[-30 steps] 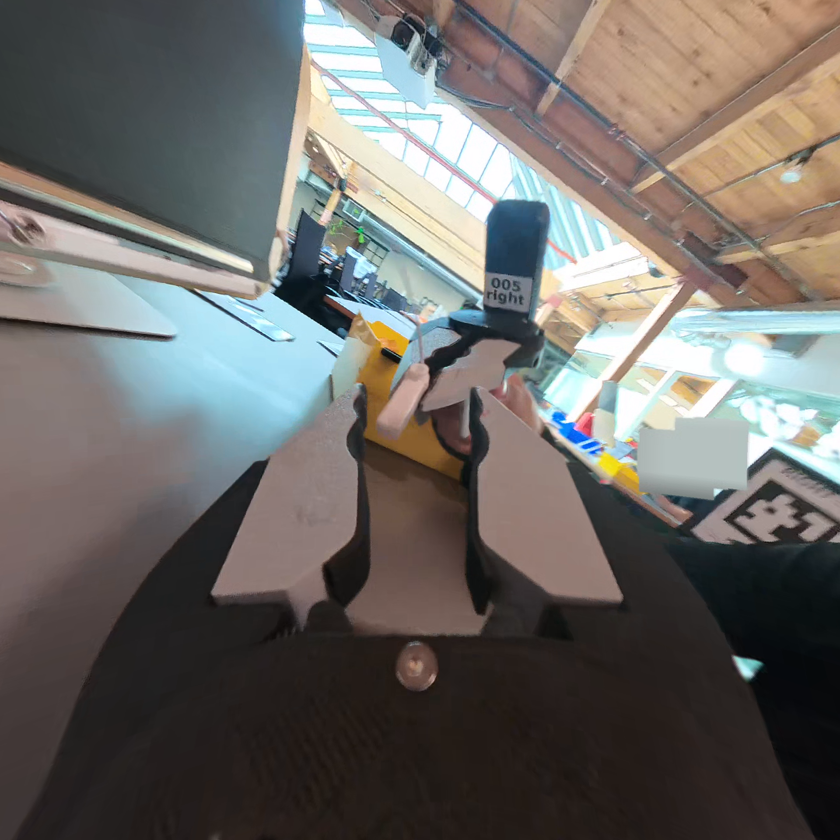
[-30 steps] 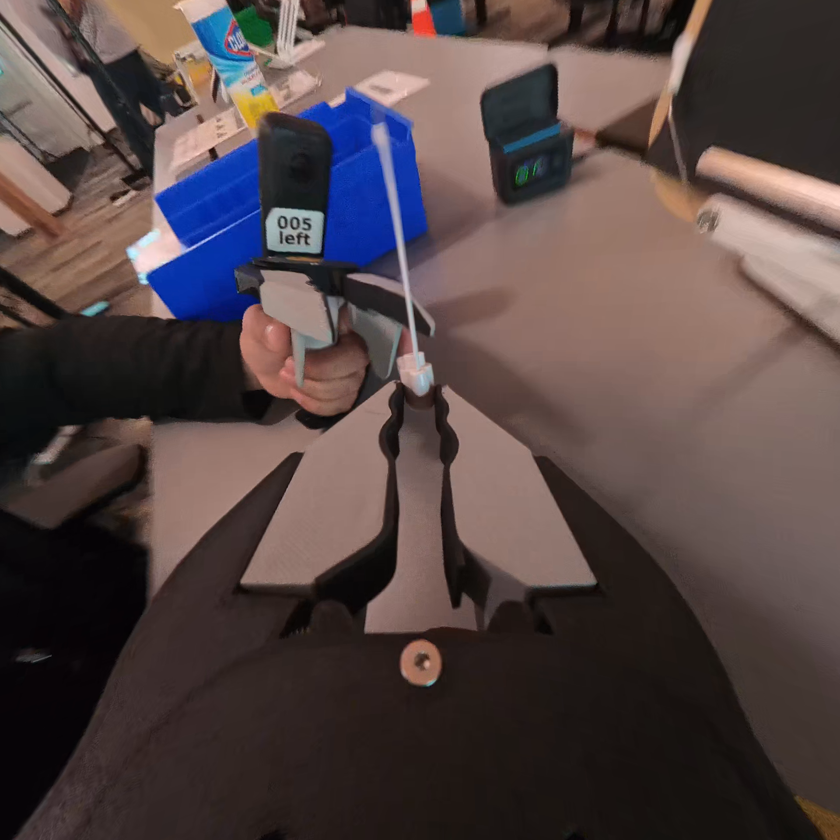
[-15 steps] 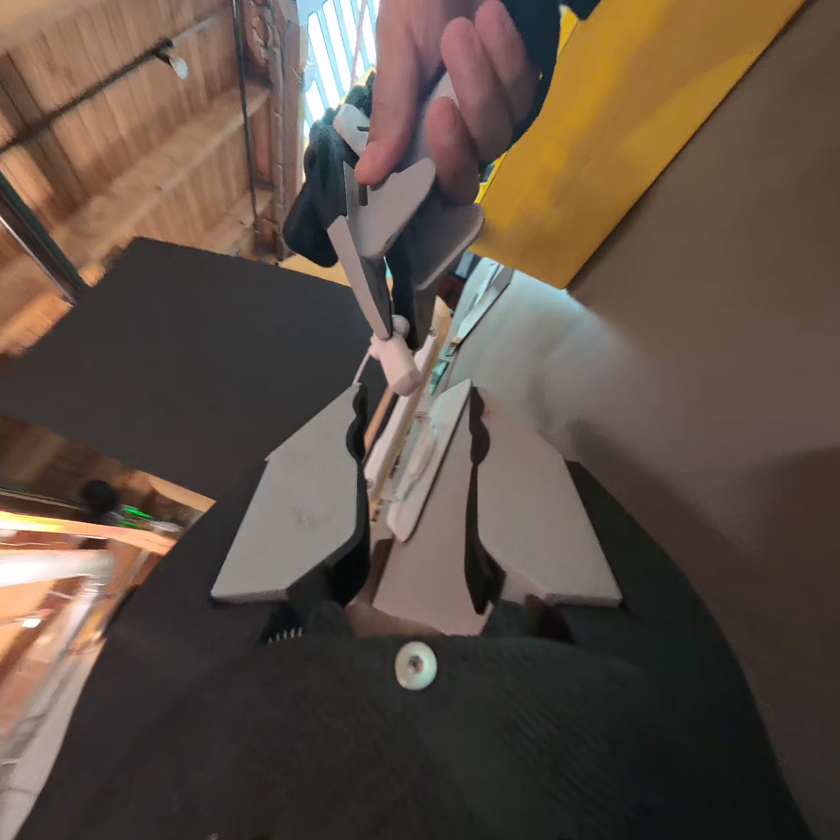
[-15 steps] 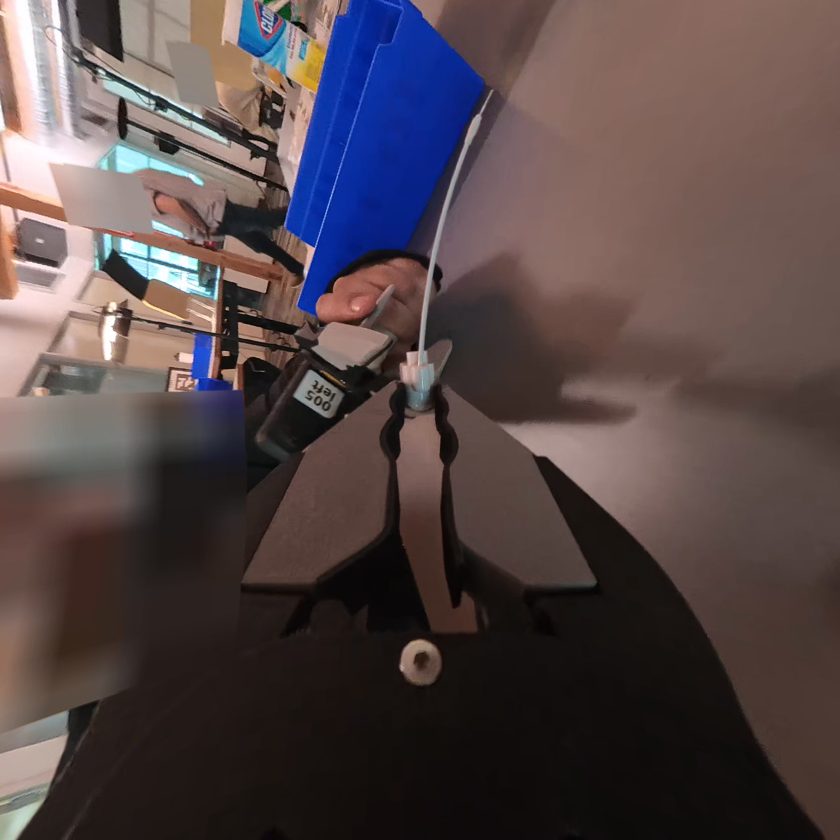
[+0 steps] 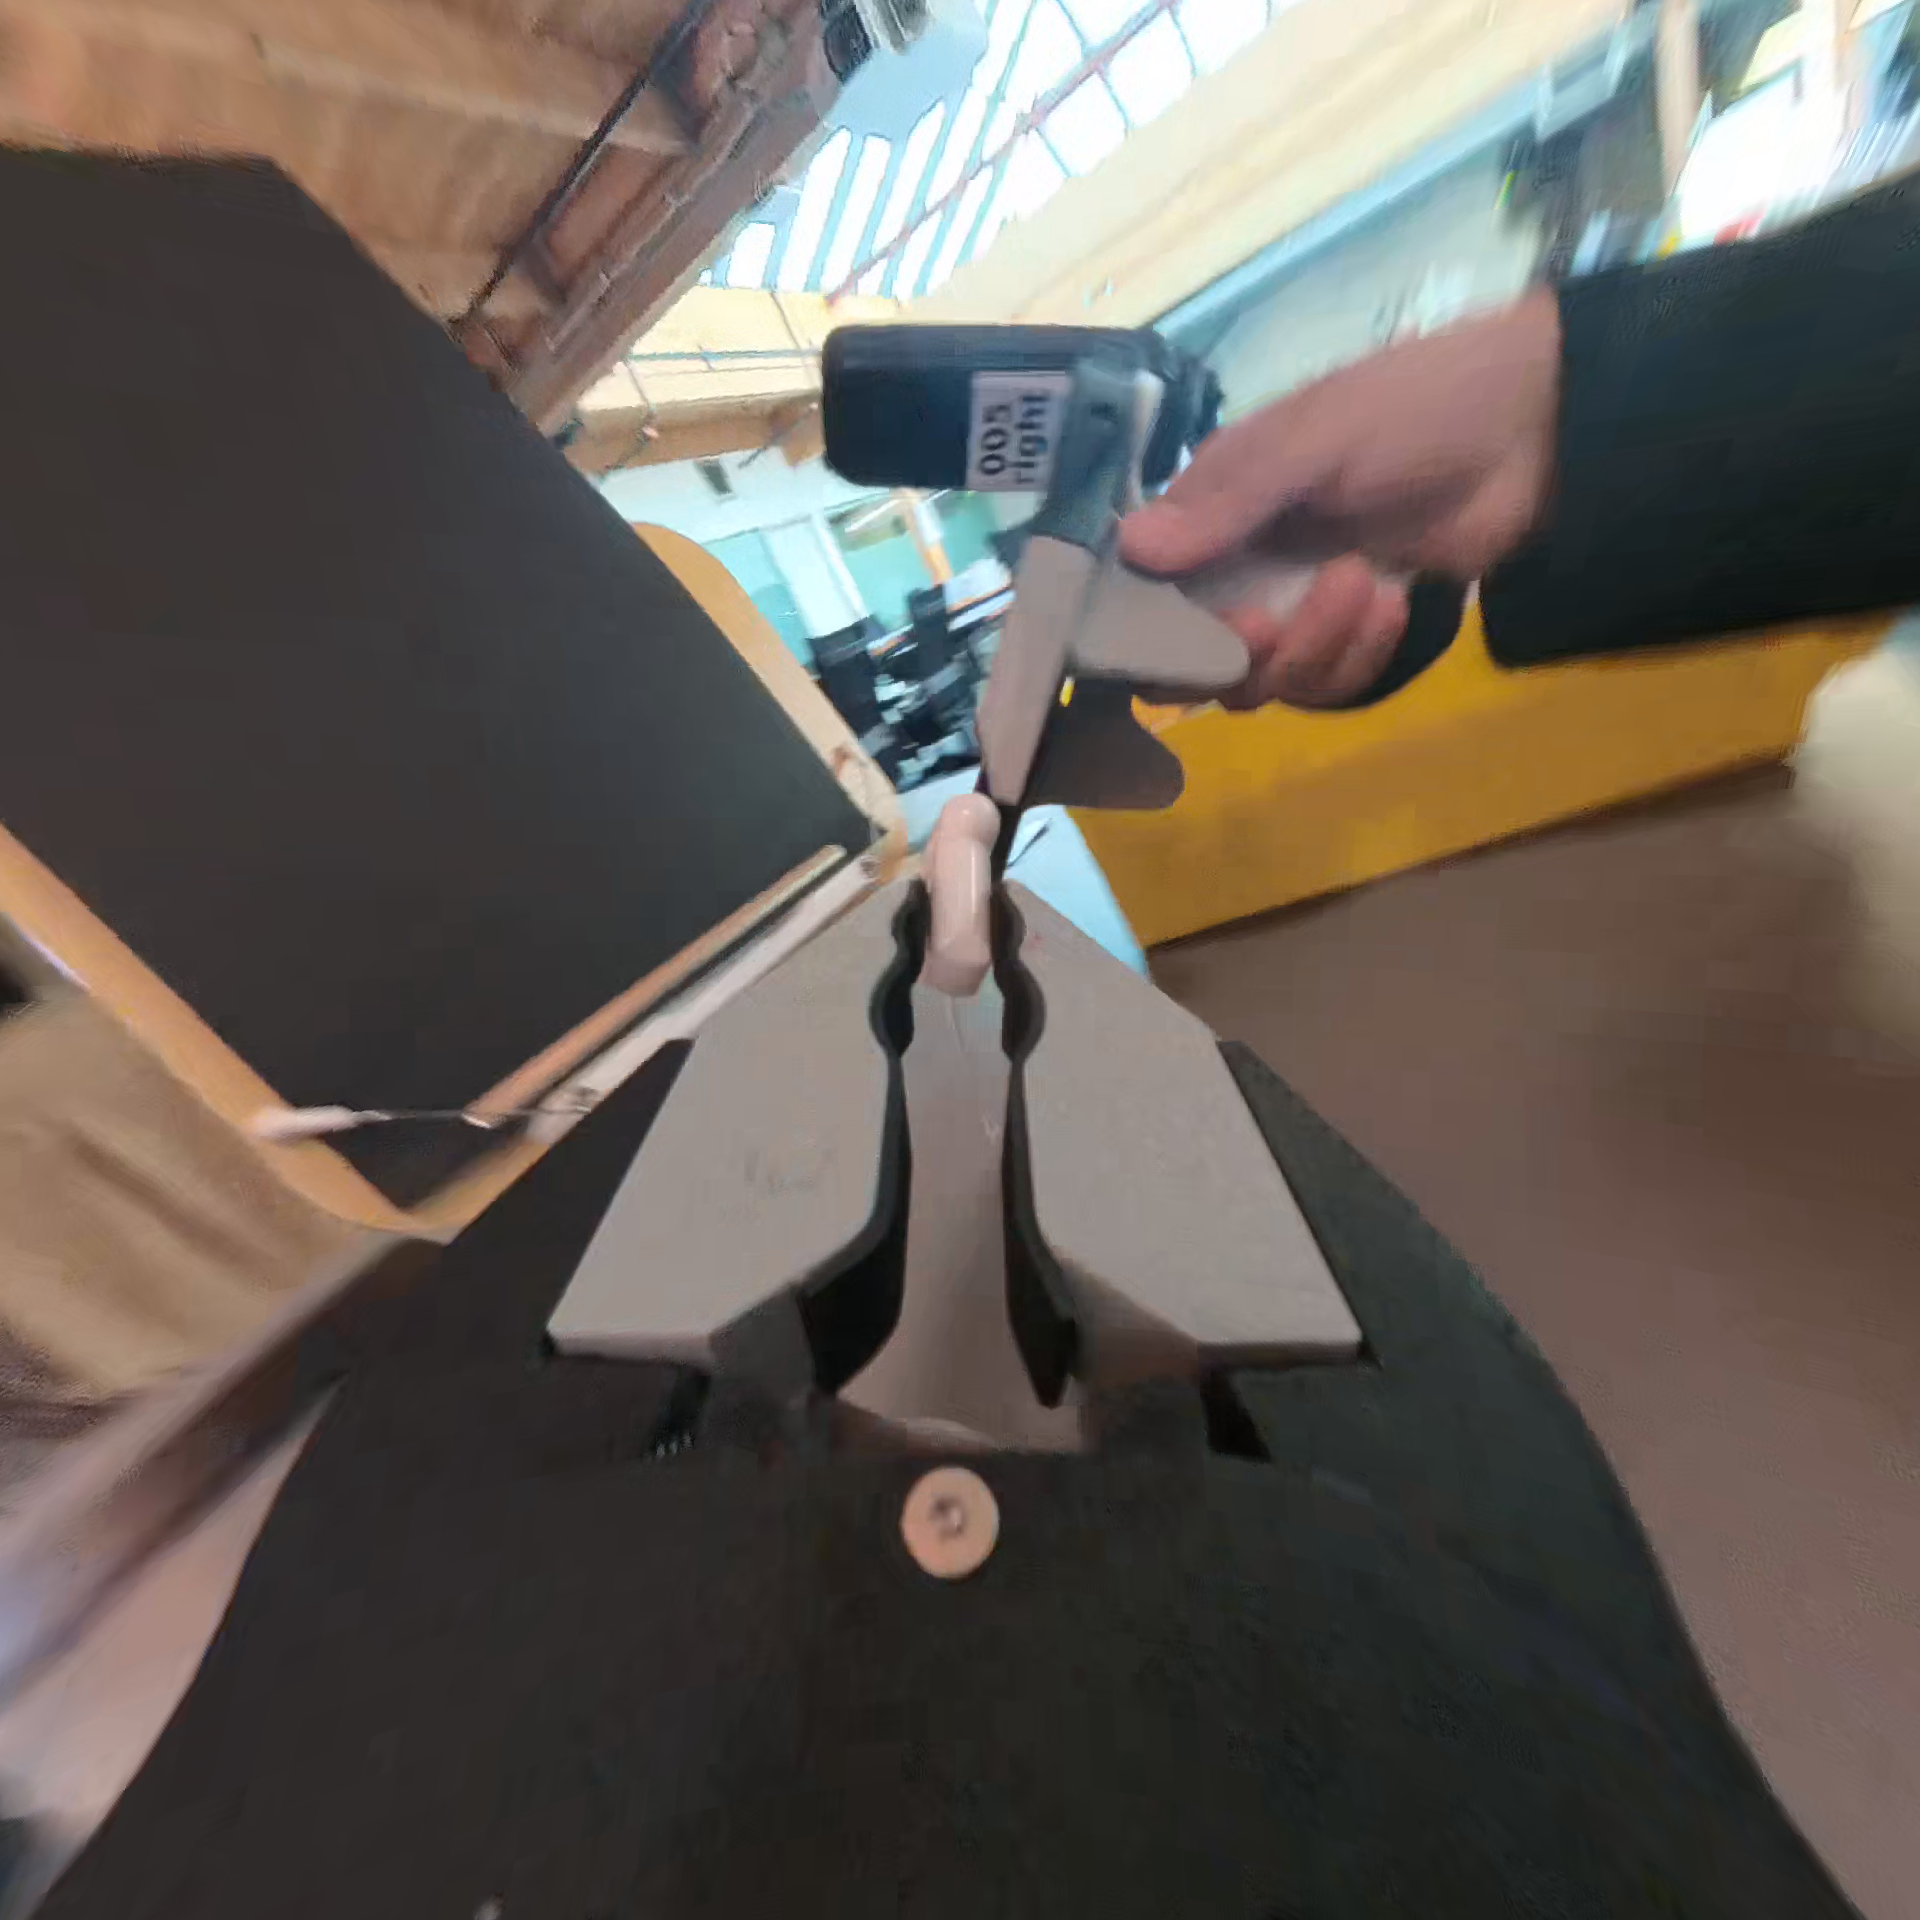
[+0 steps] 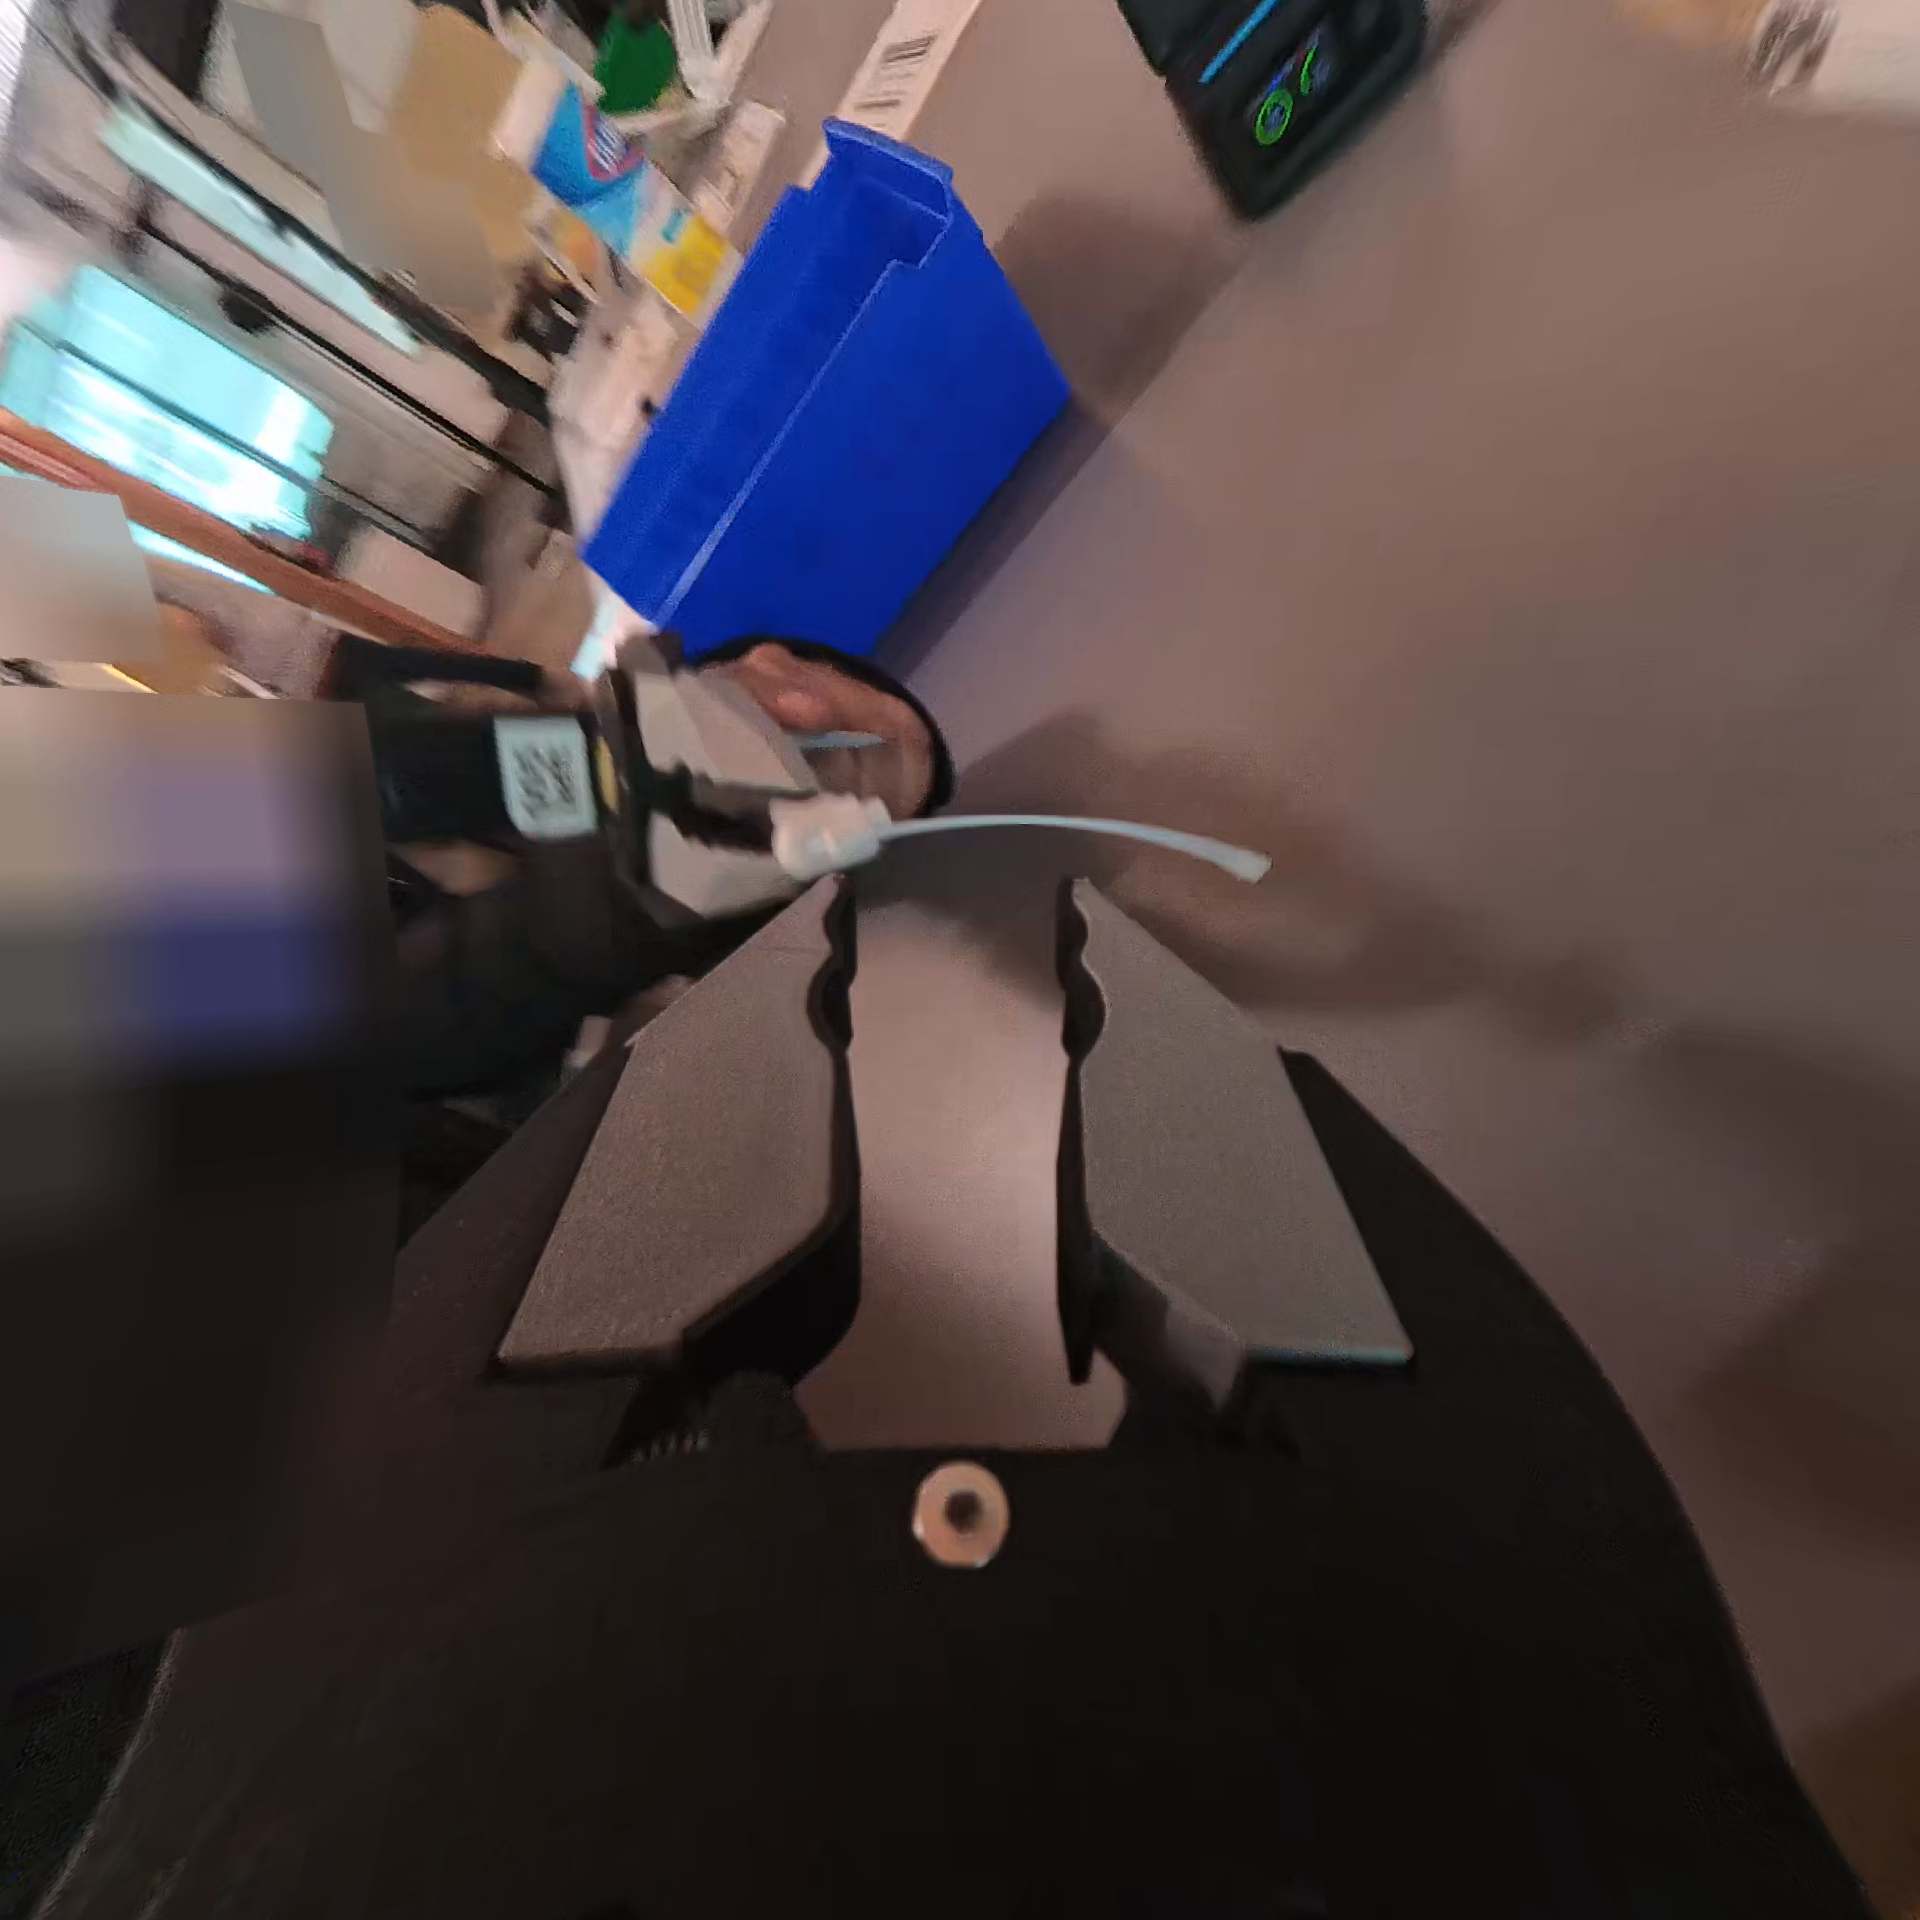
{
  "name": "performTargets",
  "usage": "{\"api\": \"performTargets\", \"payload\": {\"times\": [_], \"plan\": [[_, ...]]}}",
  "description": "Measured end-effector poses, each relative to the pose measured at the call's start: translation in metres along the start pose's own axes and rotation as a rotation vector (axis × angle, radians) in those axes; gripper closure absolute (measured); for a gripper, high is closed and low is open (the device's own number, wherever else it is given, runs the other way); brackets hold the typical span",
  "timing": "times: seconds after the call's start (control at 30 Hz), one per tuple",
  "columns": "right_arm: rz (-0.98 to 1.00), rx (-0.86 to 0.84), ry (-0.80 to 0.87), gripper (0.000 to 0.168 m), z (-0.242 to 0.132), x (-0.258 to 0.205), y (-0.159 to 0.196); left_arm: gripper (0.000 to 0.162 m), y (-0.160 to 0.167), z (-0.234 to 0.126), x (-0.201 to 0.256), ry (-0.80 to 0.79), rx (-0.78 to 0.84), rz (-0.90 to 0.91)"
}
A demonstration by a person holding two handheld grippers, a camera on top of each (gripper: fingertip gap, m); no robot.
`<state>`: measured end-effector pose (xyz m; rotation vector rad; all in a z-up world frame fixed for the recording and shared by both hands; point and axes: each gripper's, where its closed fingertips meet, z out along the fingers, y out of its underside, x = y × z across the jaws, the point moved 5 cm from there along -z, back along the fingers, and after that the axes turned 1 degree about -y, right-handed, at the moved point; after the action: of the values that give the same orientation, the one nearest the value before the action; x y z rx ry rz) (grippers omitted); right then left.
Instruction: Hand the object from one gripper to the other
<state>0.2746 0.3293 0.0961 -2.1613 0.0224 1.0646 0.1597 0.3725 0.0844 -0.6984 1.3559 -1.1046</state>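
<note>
The right gripper point(image 6: 956, 904), which was pinching the white cable's plug point(image 6: 826, 836) a moment ago, is now standing wide and empty at frame centre. The left gripper point(image 5: 956, 935) is clamping the plug narrowly, so the handover is looking done.
</note>
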Motion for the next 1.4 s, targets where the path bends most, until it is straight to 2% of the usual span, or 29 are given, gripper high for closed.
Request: {"api": "performTargets", "payload": {"times": [0.03,0.13,0.27,0.33,0.5,0.63,0.67,0.7,0.77,0.93,1.03,1.13,1.17,1.23,1.3,1.4], "plan": [[-0.081,-0.001,0.047,0.129,-0.003,-0.002,0.0,0.152,-0.001,-0.001,-0.004,0.04,0.017,-0.125],[-0.31,0.037,0.106,0.115,-0.005,-0.021,-0.001,0.153,-0.004,-0.005,-0.014,0.132,0.081,-0.427],[-0.53,0.032,0.199,0.118,0.005,-0.038,0.0,0.153,-0.006,-0.006,-0.01,0.289,0.126,-0.666],[-0.586,0.012,0.22,0.126,0.013,-0.041,0.002,0.153,-0.008,-0.006,-0.012,0.3,0.155,-0.749],[-0.616,0.002,0.153,0.153,0.023,-0.053,0.01,0.153,-0.009,-0.005,-0.003,0.368,0.11,-0.756],[-0.582,-0.013,0.138,0.157,0.016,-0.056,0.016,0.152,-0.006,-0.002,0.001,0.4,0.09,-0.815],[-0.571,-0.009,0.17,0.157,0.01,-0.056,0.015,0.145,-0.002,-0.001,0.001,0.384,0.078,-0.807],[-0.563,0.002,0.215,0.158,0.001,-0.056,0.013,0.138,0.001,0.0,0.001,0.373,0.059,-0.8],[-0.552,0.057,0.326,0.158,-0.032,-0.059,0.004,0.134,0.01,0.001,0.001,0.345,0.016,-0.776],[-0.504,0.283,0.804,0.158,-0.171,-0.067,-0.021,0.132,0.018,0.003,0.002,0.315,-0.017,-0.746],[-0.42,0.356,0.967,0.158,-0.237,-0.061,-0.018,0.135,0.022,0.005,0.007,0.318,-0.051,-0.722],[-0.286,0.304,1.029,0.158,-0.263,-0.024,0.0,0.135,0.022,0.006,0.012,0.34,-0.072,-0.695],[-0.226,0.233,1.067,0.156,-0.265,-0.002,0.011,0.135,0.021,0.006,0.013,0.343,-0.07,-0.685],[-0.114,0.046,1.175,0.139,-0.271,0.04,0.039,0.136,0.021,0.005,0.015,0.337,-0.072,-0.676],[-0.037,-0.068,1.261,0.134,-0.279,0.064,0.06,0.136,0.02,0.004,0.015,0.337,-0.07,-0.675],[-0.007,0.016,1.228,0.127,-0.281,0.057,0.06,0.136,0.021,0.004,0.016,0.336,-0.081,-0.668]]}}
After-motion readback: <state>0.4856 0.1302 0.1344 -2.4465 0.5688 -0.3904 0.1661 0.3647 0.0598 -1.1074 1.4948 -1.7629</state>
